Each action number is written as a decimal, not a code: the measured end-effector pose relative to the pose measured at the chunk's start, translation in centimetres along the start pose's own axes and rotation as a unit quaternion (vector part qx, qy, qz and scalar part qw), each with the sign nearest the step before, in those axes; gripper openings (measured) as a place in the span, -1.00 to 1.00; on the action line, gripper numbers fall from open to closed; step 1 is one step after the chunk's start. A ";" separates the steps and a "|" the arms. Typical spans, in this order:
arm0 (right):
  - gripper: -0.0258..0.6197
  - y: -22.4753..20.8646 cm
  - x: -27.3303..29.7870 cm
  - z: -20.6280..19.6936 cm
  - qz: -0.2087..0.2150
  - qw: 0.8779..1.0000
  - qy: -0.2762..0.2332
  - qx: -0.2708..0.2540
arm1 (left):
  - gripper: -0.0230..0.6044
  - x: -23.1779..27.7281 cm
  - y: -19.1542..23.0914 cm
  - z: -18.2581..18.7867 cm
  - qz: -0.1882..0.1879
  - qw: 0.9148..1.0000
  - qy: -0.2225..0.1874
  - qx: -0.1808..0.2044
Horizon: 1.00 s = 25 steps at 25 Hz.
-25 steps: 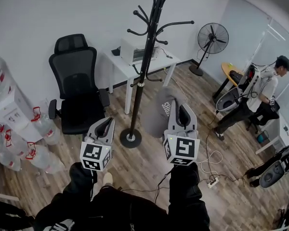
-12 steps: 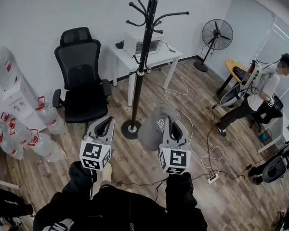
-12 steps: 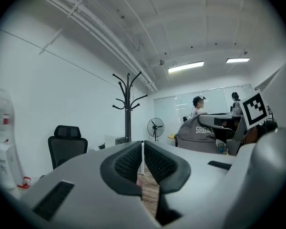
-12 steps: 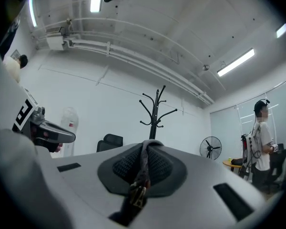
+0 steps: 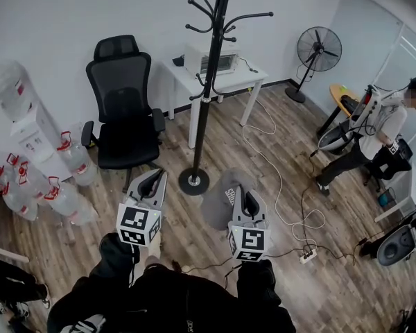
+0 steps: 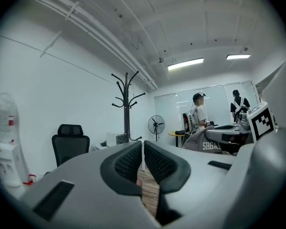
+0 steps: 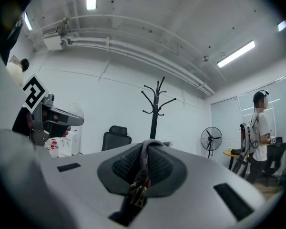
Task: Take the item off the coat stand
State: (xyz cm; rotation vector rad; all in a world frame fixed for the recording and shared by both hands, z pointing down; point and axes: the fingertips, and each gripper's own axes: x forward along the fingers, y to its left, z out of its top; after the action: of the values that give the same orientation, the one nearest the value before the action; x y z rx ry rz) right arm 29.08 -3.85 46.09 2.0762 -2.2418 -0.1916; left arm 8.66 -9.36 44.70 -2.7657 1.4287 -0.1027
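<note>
Now the cap is hanging clear of the stand.
The coat stand [image 5: 206,96] is standing bare; the grey cap [image 5: 222,198] is drooping at four o'clock from its base, looking soft and light. The right gripper [image 5: 244,201] is pinching its thin back strap [image 7: 144,163], probably the surest hold; the left gripper [image 5: 151,184] is riding clenched and empty at nine o'clock.

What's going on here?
A person works two handheld grippers. The right gripper is shut on the strap of a grey cap, holding it low, clear of the coat stand, whose hooks are bare. The left gripper is shut and empty.
</note>
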 end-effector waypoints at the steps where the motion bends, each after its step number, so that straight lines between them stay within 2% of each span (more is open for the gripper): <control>1: -0.82 0.0 -0.4 -0.3 -0.001 1.000 0.002 0.003 | -0.81 -0.2 -0.2 -0.2 0.000 1.000 0.002 0.000; 7: -0.81 0.0 -2.4 -2.4 -0.008 1.000 0.017 0.015 | -0.81 -1.1 -1.2 -1.1 -0.003 1.000 0.011 0.002; 25: -0.81 1.0 -2.2 -2.5 -0.007 1.000 0.018 0.017 | -0.81 -1.3 -0.6 -1.4 -0.001 1.000 0.012 0.001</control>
State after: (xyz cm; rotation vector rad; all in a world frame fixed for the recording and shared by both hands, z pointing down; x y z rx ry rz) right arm 28.64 -1.71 48.74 2.0956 -2.2248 -0.1177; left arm 8.29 -7.95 46.06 -2.7735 1.4296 -0.1384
